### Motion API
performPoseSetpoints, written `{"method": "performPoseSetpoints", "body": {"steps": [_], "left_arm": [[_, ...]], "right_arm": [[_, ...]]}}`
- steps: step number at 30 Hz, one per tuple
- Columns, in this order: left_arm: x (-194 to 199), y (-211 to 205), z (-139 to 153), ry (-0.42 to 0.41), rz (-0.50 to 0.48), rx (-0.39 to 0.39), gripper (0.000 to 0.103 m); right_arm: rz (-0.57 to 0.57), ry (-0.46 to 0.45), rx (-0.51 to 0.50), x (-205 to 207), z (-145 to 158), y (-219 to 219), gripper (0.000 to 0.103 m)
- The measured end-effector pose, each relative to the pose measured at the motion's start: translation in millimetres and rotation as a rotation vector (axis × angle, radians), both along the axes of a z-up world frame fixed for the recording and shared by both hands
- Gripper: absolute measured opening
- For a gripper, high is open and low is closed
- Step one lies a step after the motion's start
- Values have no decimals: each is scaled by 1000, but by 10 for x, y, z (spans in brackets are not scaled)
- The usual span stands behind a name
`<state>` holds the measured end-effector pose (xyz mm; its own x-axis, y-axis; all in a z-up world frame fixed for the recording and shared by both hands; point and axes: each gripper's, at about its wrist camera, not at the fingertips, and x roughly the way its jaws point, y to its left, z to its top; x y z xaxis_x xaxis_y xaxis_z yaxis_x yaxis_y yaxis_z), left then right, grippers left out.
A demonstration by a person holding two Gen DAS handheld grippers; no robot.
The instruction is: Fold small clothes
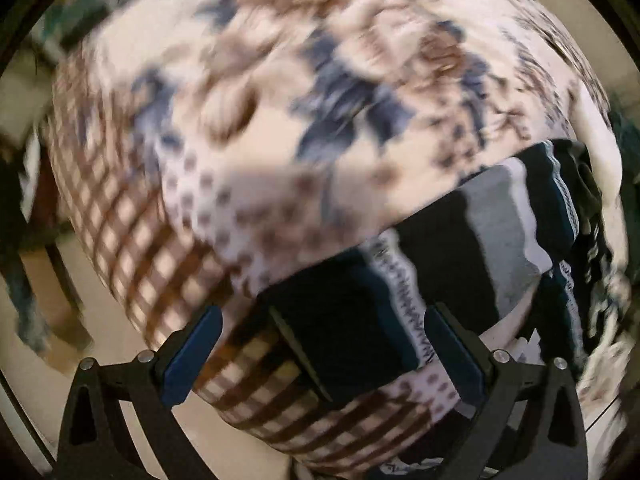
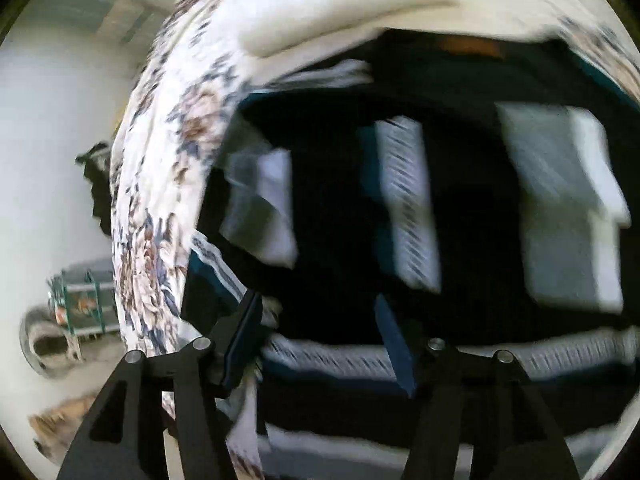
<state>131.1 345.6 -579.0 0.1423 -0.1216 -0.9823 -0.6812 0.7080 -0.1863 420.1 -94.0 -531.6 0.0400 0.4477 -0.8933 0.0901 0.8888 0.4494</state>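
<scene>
Floral bedding (image 1: 248, 92) with a brown checked border covers the bed, and the striped garment (image 1: 496, 232), dark with grey and white bands, lies on it near the edge. Both views are blurred. The left gripper (image 1: 324, 350) hangs over the garment's end, jaws wide apart, clasping nothing. The right gripper (image 2: 324, 344) is likewise spread, cloth beneath it but not pinched. A fold looks just laid; next comes choosing a fresh edge to pinch.

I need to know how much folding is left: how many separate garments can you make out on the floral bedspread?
1 for certain: a dark garment with grey and white stripes, lying on the floral bedspread ahead of both grippers. Blur and folds may hide a second piece among it.
</scene>
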Motion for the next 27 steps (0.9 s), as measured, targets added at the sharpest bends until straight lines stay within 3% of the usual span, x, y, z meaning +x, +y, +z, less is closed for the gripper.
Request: {"method": "performPoseSetpoints", "body": {"steps": [2, 5, 7, 9, 12, 14, 18, 20, 23, 27], "left_arm": [[-79, 60, -193, -8, 65, -69, 103], [-62, 63, -509, 31, 101, -98, 98], [13, 7, -519, 16, 95, -40, 77], [96, -53, -396, -22, 73, 4, 5], [208, 15, -46, -131, 85, 19, 6], [315, 249, 295, -234, 126, 51, 6], [578, 852, 646, -370, 205, 78, 6], [645, 1166, 656, -392, 221, 92, 7], [923, 1498, 540, -405, 223, 83, 7], [1192, 1780, 178, -392, 273, -28, 11]], "right_arm": [[-47, 30, -17, -204, -59, -225, 61], [-114, 93, -26, -415, -223, -471, 61], [-151, 132, -26, -526, -332, -536, 61], [-148, 128, -43, -591, -378, -509, 61], [-116, 102, -78, -623, -341, -339, 61], [-89, 78, -105, -612, -295, -168, 61], [-49, 48, -138, -562, -239, 140, 63], [-43, 32, -151, -515, -272, 317, 72], [-60, 26, -152, -415, -350, 533, 72], [-57, 41, -151, -266, -459, 791, 72]]}}
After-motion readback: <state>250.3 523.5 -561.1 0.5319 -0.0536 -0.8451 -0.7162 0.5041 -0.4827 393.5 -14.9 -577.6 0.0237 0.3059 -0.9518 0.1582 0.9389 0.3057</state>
